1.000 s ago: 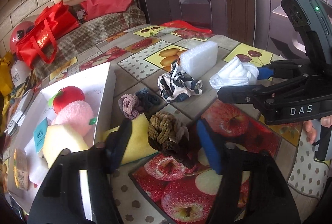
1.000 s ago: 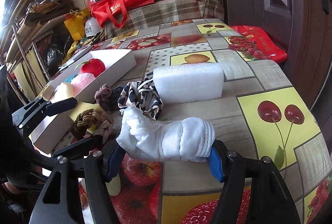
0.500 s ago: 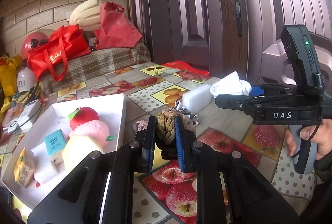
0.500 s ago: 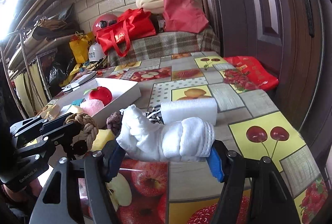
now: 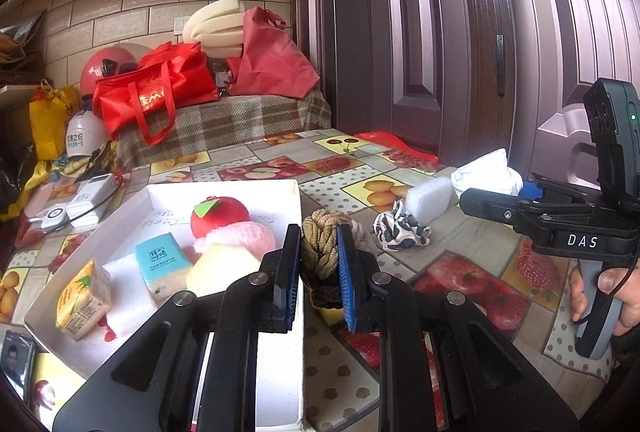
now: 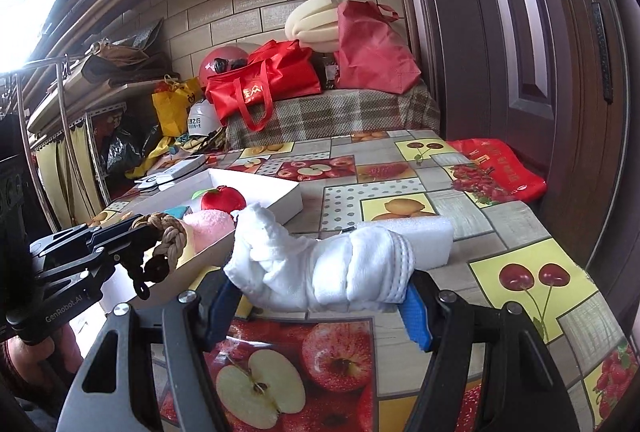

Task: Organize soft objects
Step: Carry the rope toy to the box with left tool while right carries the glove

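Since a second ago our left gripper has clamped tight on the braided brown-and-tan fabric scrunchie and lifted it beside the white cardboard box's right wall; bare tablecloth lies right of it. In the right wrist view, our right gripper still grips the rolled white cloth half-spread, clear table ahead.

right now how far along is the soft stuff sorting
Done: a red plush apple, pink puff and pale foam wedge lie in the white box. In hand: left gripper clamps a braided brown hair tie; right gripper holds a white rolled cloth. Left: zebra scrunchie, white foam block.
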